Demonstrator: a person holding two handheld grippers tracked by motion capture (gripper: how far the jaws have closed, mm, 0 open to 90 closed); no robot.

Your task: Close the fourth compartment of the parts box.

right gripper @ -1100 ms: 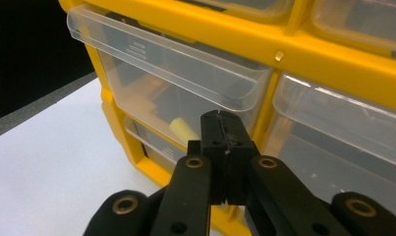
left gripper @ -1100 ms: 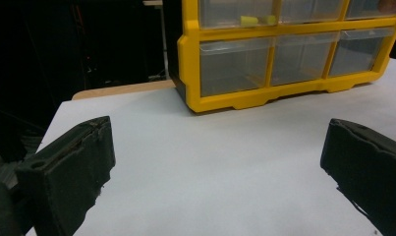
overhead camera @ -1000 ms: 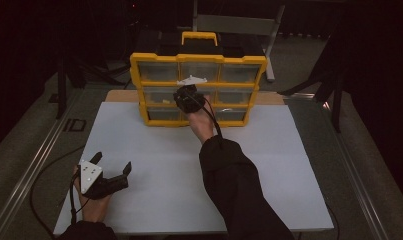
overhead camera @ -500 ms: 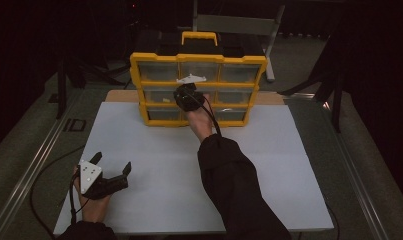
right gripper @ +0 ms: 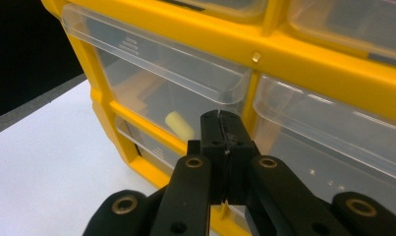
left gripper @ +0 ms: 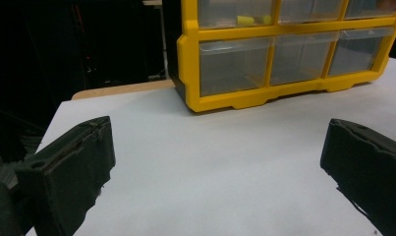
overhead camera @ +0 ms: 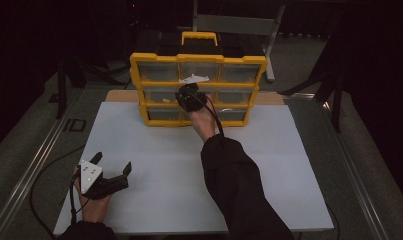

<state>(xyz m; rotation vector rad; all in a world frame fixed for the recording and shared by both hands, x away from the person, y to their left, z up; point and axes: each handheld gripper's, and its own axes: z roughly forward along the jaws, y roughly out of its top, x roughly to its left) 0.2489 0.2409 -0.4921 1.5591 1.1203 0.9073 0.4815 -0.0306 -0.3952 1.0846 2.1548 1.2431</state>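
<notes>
One yellow drawer cabinet (overhead camera: 198, 59) at the far edge of one white table (overhead camera: 189, 170), upright, with one yellow carry handle (overhead camera: 199, 36) on top; nine clear drawers in three rows of three, counted from the high view; two grippers, one per hand

Middle row, left drawer (right gripper: 156, 69): one pale yellow cylinder-shaped piece (right gripper: 180, 125) lying inside, seen through the clear front in the right gripper view; in the left gripper view, two small yellow bits (left gripper: 252, 20) behind the clear front of the same row, too cropped to name; bottom-row drawers (left gripper: 235, 66) see-through and showing nothing distinct inside in that view; contents of the top row too dim to tell

Right gripper (overhead camera: 189, 96) held up against the cabinet front at the middle row, at the yellow divider between the left and centre drawers; jaws pressed flat together with nothing between them, tips just in front of the drawer face; contact with the drawer not certain; one black cable (overhead camera: 215, 117) trailing back over the right hand (overhead camera: 203, 122) and dark sleeve (overhead camera: 239, 190); one grey three-cornered plate (overhead camera: 194, 79) on top of it, seen against the top row

Left gripper (overhead camera: 111, 172) near the front left corner of the table, well apart from the cabinet, resting low over the white surface in the left hand (overhead camera: 91, 205); jaws spread wide, holding nothing, bare table between them; one grey plate (overhead camera: 90, 174) on top
</notes>
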